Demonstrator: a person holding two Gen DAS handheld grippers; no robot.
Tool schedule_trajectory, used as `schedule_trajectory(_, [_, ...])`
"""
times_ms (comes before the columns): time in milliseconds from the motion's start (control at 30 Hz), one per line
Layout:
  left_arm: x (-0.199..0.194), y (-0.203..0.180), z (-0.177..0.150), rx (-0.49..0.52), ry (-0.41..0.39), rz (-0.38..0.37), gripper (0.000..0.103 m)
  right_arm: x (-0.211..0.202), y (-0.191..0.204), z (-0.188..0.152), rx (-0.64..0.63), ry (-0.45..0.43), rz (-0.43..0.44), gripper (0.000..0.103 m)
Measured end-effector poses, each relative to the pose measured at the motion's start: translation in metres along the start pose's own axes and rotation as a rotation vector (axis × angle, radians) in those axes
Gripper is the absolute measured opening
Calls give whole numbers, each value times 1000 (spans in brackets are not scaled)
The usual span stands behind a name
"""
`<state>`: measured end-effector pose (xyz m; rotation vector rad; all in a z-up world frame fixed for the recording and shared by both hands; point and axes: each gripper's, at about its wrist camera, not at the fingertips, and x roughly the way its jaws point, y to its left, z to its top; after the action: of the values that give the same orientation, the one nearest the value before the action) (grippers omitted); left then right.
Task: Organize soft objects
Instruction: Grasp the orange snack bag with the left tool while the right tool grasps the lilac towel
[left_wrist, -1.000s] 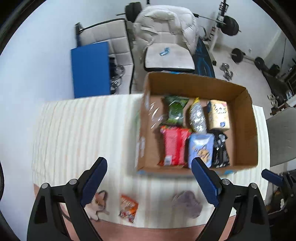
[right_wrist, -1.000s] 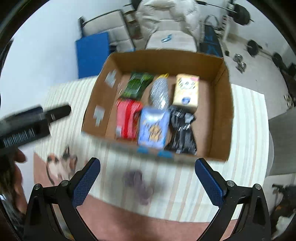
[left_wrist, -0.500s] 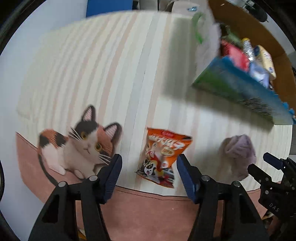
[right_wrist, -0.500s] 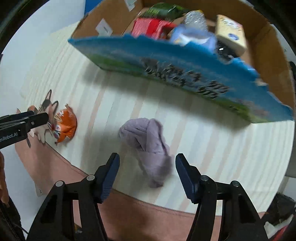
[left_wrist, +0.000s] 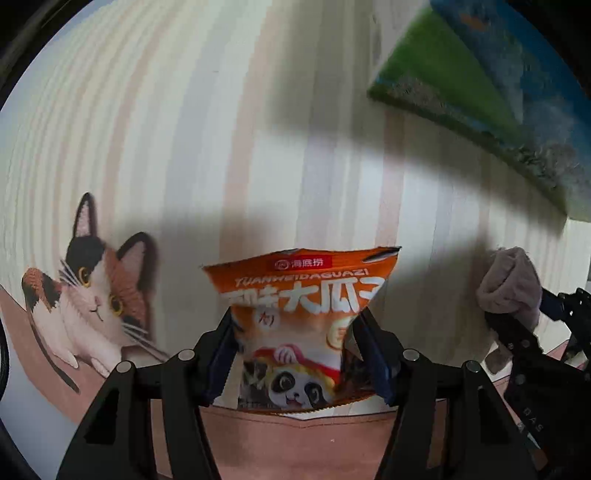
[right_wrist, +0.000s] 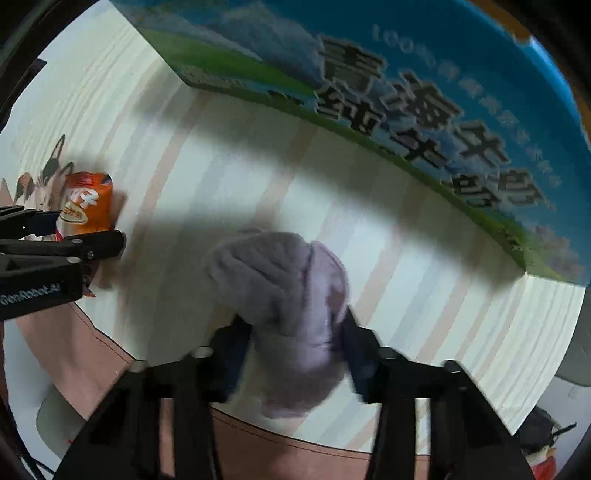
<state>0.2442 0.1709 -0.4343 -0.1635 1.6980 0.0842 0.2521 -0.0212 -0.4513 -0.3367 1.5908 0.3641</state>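
Snack bag (left_wrist: 301, 314) in left claw (left_wrist: 297, 354); box lettering right-view only.

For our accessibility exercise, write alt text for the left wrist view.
The left gripper has its fingers either side of an orange snack packet on a striped tablecloth with a printed cat; right, a lilac cloth.

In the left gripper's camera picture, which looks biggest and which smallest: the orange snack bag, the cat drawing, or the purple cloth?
1. orange snack bag, though it sits nearest the lens, which inflates it.
2. cat drawing, nearly as big.
3. purple cloth, smallest, partly hidden by the right gripper.
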Motion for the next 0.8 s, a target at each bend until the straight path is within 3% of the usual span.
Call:
schedule_trajectory(167, [-2, -15, -9, 22, -25, 23, 47, 4, -16, -15, 70, 34, 38, 45])
schedule_trajectory(400, [5, -55, -57, 40, -36, 51, 47, 12, -49, -68, 182, 91, 95, 45])
schedule_trajectory(567, [22, -83, -89, 57, 9, 50, 49, 18, -68, -109, 237, 126, 118, 45])
schedule_trajectory(667, [21, -89, -92, 49, -18, 68, 49, 20, -77, -121, 250, 125, 129, 46])
schedule_trajectory(800, [20, -95, -91, 41, -2, 53, 49, 27, -89, -130, 286, 137, 187, 57])
